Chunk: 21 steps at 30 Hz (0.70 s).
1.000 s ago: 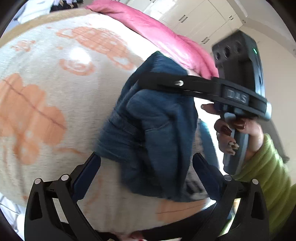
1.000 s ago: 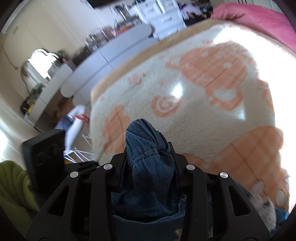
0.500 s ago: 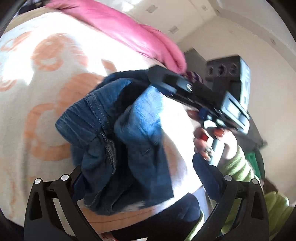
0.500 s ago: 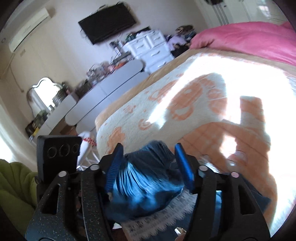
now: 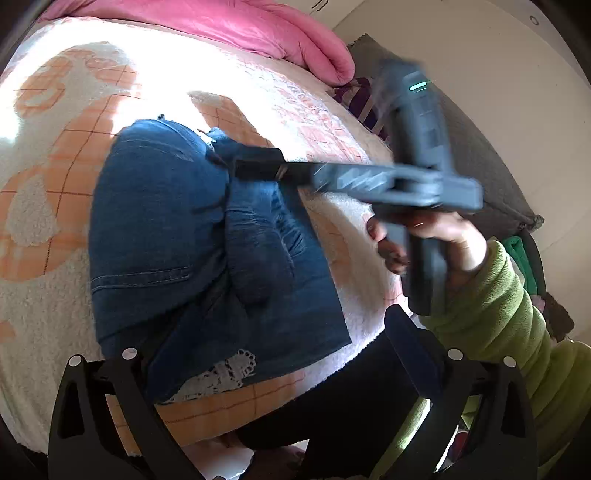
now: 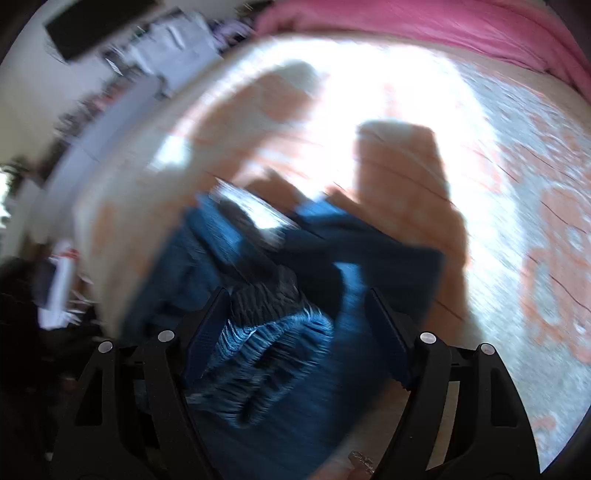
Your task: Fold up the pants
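Observation:
Blue denim pants (image 5: 159, 229) lie in a folded stack on the cream and orange blanket (image 5: 48, 110), white lace trim (image 5: 221, 376) showing at the near edge. My left gripper (image 5: 266, 332) is open wide, low over the stack's near edge, its pads clear of the cloth. My right gripper (image 5: 255, 168), held by a hand (image 5: 443, 236) in a green sleeve, reaches in from the right over the stack's far part. In the blurred right wrist view, the right gripper (image 6: 295, 310) has its jaws opening, with a bunched denim fold (image 6: 273, 343) loose between them.
A pink duvet (image 5: 258, 26) runs along the far side of the bed. The person's dark-clothed legs (image 5: 332, 398) are at the near bed edge. A grey headboard (image 5: 480, 155) stands at the right. Blurred drawers and a long counter (image 6: 110, 122) stand beyond the bed's left side.
The pants hung bunched from my shut right gripper; now they rest on the blanket and the right jaws have spread apart. Both grippers have swung across the bed and tilted down.

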Tool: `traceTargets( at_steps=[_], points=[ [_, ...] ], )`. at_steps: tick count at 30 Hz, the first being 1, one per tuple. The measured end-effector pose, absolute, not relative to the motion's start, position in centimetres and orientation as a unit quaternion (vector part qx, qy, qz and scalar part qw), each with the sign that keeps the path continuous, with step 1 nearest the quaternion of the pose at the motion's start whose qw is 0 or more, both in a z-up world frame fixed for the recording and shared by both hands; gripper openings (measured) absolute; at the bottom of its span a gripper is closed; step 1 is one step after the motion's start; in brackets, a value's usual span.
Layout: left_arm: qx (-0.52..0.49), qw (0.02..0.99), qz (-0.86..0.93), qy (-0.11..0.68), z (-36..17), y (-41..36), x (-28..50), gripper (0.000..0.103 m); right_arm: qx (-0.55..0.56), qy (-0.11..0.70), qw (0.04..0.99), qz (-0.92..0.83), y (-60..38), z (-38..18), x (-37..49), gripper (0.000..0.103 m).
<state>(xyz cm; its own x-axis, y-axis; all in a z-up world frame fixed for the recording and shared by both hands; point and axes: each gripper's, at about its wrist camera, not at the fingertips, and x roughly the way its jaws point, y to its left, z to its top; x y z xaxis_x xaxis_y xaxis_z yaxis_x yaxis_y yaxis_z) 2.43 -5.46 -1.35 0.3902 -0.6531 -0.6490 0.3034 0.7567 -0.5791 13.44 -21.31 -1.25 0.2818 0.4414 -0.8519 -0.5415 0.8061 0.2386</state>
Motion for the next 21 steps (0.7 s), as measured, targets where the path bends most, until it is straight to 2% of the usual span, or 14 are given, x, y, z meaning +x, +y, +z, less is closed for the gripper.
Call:
traceTargets(
  at_steps=[3, 7, 12, 17, 21],
  points=[
    [-0.175, 0.817, -0.293, 0.464, -0.6, -5.3, 2.1, 0.098, -0.035, 0.519, 0.801, 0.296, -22.1, -1.9, 13.3, 0.068],
    [-0.148, 0.835, -0.275, 0.454, 0.8, -5.0, 2.1, 0.098, -0.020, 0.487, 0.817, 0.306, -22.9, -0.1, 12.1, 0.069],
    [-0.120, 0.858, -0.246, 0.436, 2.2, -3.9, 2.6, 0.098, 0.010, 0.427, 0.853, 0.301, -25.5, 3.3, 9.7, 0.084],
    [-0.103, 0.872, -0.212, 0.430, 2.4, -3.4, 3.0, 0.099, 0.015, 0.376, 0.879, 0.292, -27.3, 6.1, 6.7, 0.091],
    [-0.103, 0.875, -0.198, 0.430, 2.8, -3.1, 3.5, 0.099, 0.008, 0.340, 0.897, 0.283, -28.3, 7.5, 4.1, 0.093]
  ],
)
